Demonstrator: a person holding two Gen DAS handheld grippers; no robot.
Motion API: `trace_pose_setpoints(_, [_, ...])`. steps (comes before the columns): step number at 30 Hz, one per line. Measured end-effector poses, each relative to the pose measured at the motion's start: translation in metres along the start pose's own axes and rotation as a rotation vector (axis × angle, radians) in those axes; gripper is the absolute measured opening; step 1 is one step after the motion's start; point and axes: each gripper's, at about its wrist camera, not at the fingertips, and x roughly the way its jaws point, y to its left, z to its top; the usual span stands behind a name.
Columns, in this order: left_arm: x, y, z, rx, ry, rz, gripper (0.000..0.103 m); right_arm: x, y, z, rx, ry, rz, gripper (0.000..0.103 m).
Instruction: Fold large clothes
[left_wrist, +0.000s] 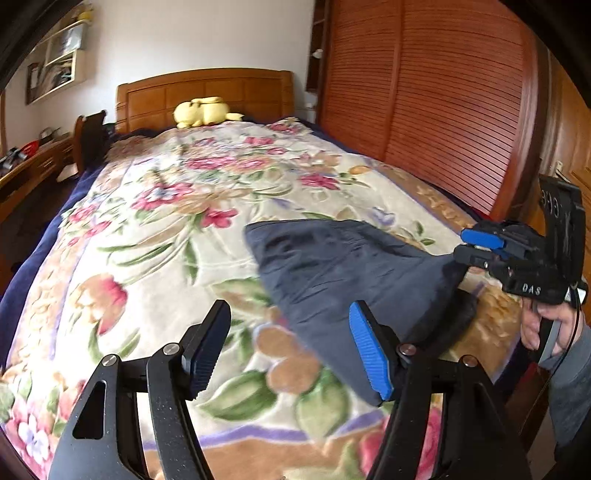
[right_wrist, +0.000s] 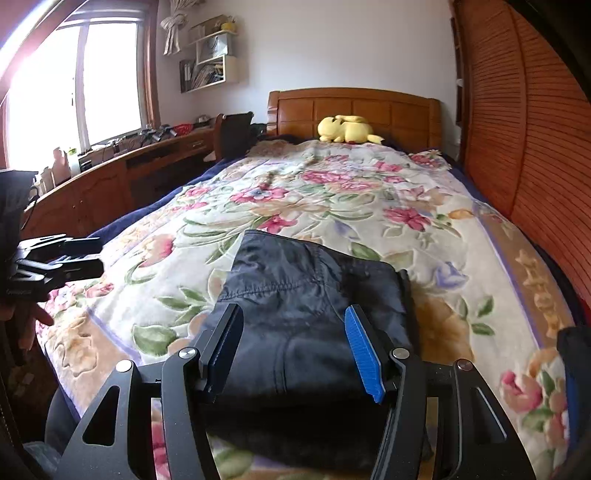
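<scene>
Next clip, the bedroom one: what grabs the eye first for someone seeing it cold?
The dark navy garment stands out, lying folded on the near half of the floral blanket that covers the bed. In the left wrist view the right gripper meets the garment's right corner, though whether it grips the cloth is unclear, while the left gripper hangs open above the blanket. Far back, a yellow plush toy lies against the wooden headboard.
</scene>
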Motion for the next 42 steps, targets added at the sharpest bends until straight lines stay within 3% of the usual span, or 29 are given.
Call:
trace_pose_setpoints(7, [-0.006, 0.025, -0.016, -0.038, 0.01, 0.03, 0.068, 0.029, 0.0, 0.018, -0.03, 0.058, -0.01, 0.059])
trace_pose_setpoints(12, [-0.007, 0.038, -0.029, -0.06, 0.025, 0.038, 0.068, 0.06, -0.006, 0.028, -0.041, 0.149, -0.052, 0.066])
trace_pose_setpoints(20, [-0.003, 0.051, -0.045, -0.095, 0.039, 0.028, 0.069, 0.091, -0.03, 0.027, 0.053, 0.283, -0.024, 0.068])
trace_pose_setpoints(23, [0.002, 0.054, -0.05, -0.11, 0.051, 0.015, 0.069, 0.098, -0.039, 0.023, 0.113, 0.308, 0.024, 0.068])
trace_pose_setpoints(34, [0.01, 0.052, -0.061, -0.123, 0.079, -0.005, 0.069, 0.112, -0.049, 0.013, 0.143, 0.387, 0.031, 0.068])
trace_pose_setpoints(42, [0.011, 0.05, -0.064, -0.123, 0.089, -0.004, 0.069, 0.12, -0.057, 0.006, 0.191, 0.396, 0.061, 0.069])
